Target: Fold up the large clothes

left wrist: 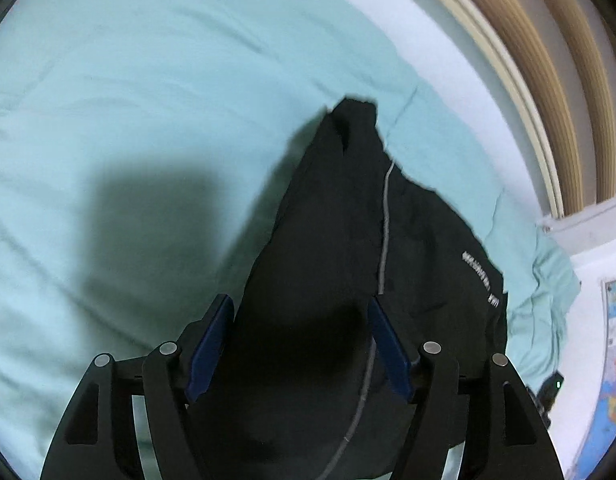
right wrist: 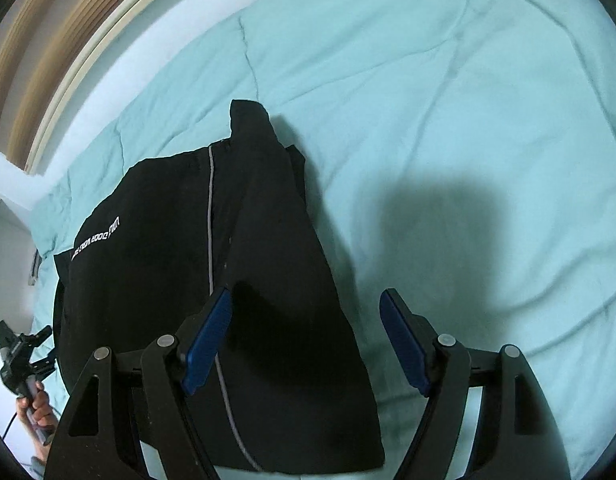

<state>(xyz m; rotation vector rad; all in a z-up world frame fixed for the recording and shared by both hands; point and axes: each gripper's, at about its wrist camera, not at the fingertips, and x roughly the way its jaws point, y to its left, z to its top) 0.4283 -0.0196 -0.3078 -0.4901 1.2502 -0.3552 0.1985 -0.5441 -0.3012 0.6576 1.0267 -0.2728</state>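
Black garment (right wrist: pixel 179 264) spread flat on the teal bed cover (right wrist: pixel 448 100), one panel folded over the middle, for a neat next fold. Left gripper (left wrist: pixel 299 312) and right gripper (right wrist: pixel 305 304) both spread wide above its near edge, holding nothing.

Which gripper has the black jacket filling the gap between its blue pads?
The left gripper: black jacket spans its whole gap. The right gripper has fabric only on its left-pad side, with teal comforter showing beside the other.
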